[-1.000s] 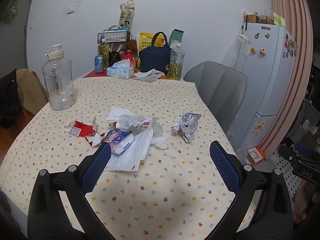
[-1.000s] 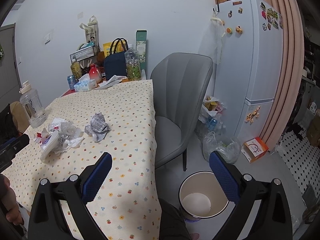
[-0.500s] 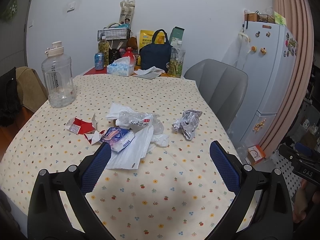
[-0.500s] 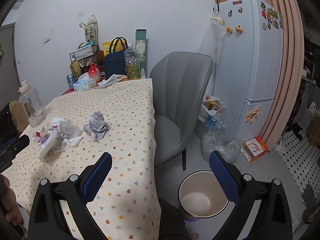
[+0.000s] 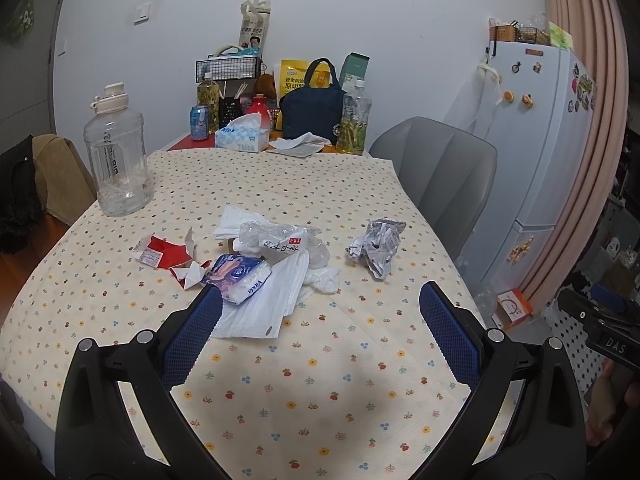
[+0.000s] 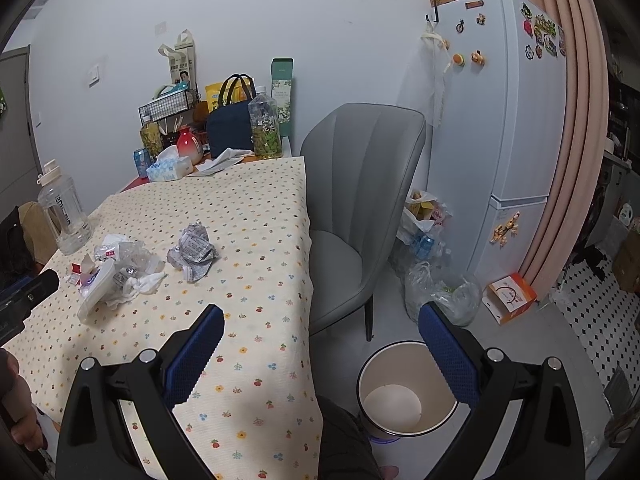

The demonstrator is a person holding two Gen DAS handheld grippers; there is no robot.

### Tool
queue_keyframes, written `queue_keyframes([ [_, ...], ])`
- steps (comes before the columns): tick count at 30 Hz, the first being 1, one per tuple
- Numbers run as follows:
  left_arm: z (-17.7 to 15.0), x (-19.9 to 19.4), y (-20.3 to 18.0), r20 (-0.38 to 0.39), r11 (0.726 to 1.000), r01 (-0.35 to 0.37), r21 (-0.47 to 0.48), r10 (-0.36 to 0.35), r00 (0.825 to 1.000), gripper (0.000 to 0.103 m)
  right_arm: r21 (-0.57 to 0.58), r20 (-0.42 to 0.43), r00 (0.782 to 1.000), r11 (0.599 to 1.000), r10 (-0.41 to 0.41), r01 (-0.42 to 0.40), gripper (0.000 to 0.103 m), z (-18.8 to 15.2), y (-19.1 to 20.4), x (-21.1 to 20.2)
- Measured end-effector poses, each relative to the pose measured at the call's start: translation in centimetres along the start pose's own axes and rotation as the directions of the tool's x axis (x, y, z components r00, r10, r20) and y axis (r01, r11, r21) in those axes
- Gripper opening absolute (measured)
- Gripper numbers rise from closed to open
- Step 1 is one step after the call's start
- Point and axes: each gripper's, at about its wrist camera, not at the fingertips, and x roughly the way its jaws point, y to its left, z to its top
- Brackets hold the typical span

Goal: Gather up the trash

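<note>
Trash lies in the middle of the flowered tablecloth (image 5: 304,392): a crumpled printed paper ball (image 5: 376,244) (image 6: 194,250), a crushed clear plastic bottle (image 5: 276,238), a white face mask (image 5: 264,304), a blue tissue pack (image 5: 240,276), white tissues and torn red wrapper pieces (image 5: 164,254). My left gripper (image 5: 320,340) is open and empty, held above the table short of the pile. My right gripper (image 6: 320,352) is open and empty over the table's right edge. A white waste bin (image 6: 406,392) stands on the floor below it.
A large clear water jug (image 5: 118,160) stands at the table's left. A tissue box (image 5: 242,140), dark bag (image 5: 312,108), bottles and cans crowd the far end. A grey chair (image 6: 356,208) stands beside the table, with a fridge (image 6: 512,128) and floor bags (image 6: 440,292) beyond.
The left gripper has drawn back and lifted slightly, so the trash pile sits a little farther off. The right gripper has barely shifted. Both stay open.
</note>
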Motion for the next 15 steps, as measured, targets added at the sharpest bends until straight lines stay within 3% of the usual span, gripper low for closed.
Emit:
queue_keyframes([
  [11, -0.3, 0.8, 1.3, -0.019, 1.000, -0.014, -0.026, 0.014, 1.000, 0.098, -0.050, -0.007, 1.000, 0.999, -0.008, 0.007, 0.095, -0.3, 1.3, 0.8],
  [15, -0.5, 1.3, 2.6, -0.034, 0.998, -0.039, -0.049, 0.037, 0.999, 0.098, -0.042, -0.016, 0.998, 0.998, 0.056, -0.057, 0.095, 0.0, 1.9, 1.6],
])
